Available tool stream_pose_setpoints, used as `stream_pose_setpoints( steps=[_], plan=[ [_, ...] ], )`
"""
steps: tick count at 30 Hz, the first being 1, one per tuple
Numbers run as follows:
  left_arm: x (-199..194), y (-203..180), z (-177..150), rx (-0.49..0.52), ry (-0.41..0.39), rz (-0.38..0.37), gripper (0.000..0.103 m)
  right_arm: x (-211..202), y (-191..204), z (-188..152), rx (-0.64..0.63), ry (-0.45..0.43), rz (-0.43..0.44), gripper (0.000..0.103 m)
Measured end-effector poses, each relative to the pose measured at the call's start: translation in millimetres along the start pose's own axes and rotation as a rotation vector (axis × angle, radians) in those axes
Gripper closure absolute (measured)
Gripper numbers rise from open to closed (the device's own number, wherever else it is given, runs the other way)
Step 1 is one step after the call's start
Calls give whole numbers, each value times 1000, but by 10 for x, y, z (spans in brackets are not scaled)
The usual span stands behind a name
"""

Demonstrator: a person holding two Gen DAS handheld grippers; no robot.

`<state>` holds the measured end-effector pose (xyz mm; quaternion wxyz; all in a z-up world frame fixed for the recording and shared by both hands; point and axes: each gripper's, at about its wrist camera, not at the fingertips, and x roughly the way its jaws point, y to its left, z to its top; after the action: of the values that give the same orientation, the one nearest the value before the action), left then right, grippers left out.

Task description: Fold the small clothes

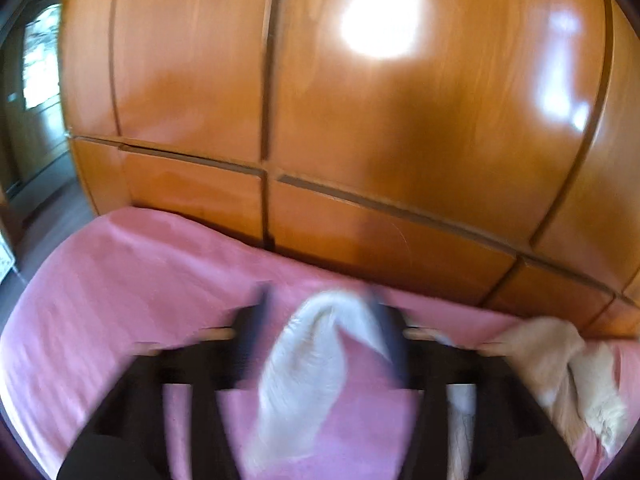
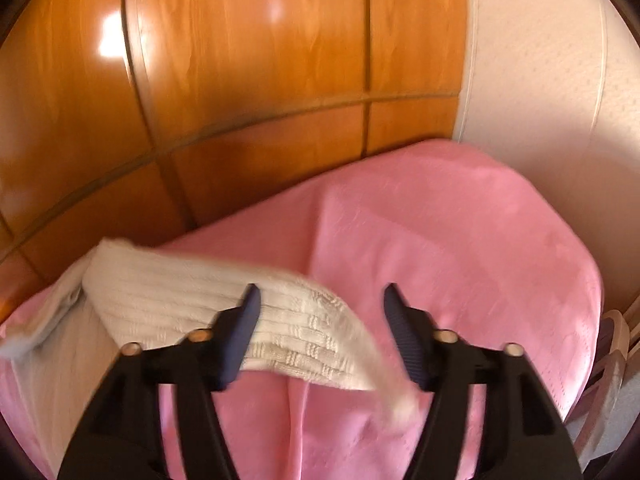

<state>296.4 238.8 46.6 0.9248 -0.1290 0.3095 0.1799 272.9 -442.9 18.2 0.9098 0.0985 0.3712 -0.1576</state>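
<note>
Cream ribbed knit, a small sock (image 1: 304, 364) by the look of it, fills the left wrist view. It hangs or drapes between your left gripper (image 1: 324, 320) fingers, over the pink bedsheet (image 1: 120, 280). The fingers stand fairly wide apart. The frame is badly motion-blurred. The sock's upper end seems to lie against the right-hand finger, but you cannot tell whether anything is pinched. A second cream garment (image 1: 568, 368) lies crumpled on the sheet at the right edge. The orange wooden wardrobe (image 1: 360, 120) stands just behind the bed.

Right wrist view: your right gripper (image 2: 320, 300) is spread wide and holds nothing. The cream sock (image 2: 192, 300) crosses in front of it, passing behind the left-hand finger. The sock's near end trails blurred toward the right-hand finger, apparently in the air. A pale grey-blue cloth (image 2: 44, 332) lies beneath the far end of the sock. A white mattress-like panel (image 2: 540, 80) leans at the right.

Handling judgement: the knit is light, limp and stretchy. It will sag and swing from any single grip point and holds no crease on its own. Take it at the woven cuff band or the toe end. Pinch through both layers, since a shallow bite on ribbing may slip.
</note>
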Motion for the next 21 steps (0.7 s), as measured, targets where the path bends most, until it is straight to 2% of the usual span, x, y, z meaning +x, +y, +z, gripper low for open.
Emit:
stream_pose_setpoints(
  steps=[2,3,5,7,9,12,14,15,18,20,21],
  plan=[
    [-58,38,-134,-12,-10,-52,31,-106,127,-175,-22,1,73,33],
    [-59,38,-271,-16,29,-109,32,-236,114,-344,-36,19,127,32],
    [-49,51,-561,-55,99,-232,35,-222,264,-618,-65,107,276,32],
    [8,-4,-985,-88,211,-356,44,-204,473,-890,-82,188,386,33],
    [87,-110,-1421,-108,319,-458,44,-130,727,-1198,-84,277,499,35],
    [147,-288,-1832,-136,403,-537,44,-23,1081,-1499,-80,360,578,38],
    [206,-421,-2006,-169,444,-581,44,37,1239,-1603,-75,404,606,47],
    [261,-448,-2034,-175,450,-580,44,64,1326,-1664,-81,422,612,58],
    [331,-621,-2158,-207,473,-615,45,61,1469,-1691,-126,405,576,78],
    [323,-764,-2202,-191,480,-624,76,22,1481,-1666,-136,392,569,91],
    [321,-814,-2181,-171,485,-613,97,-4,1459,-1622,-147,382,576,94]
  ],
)
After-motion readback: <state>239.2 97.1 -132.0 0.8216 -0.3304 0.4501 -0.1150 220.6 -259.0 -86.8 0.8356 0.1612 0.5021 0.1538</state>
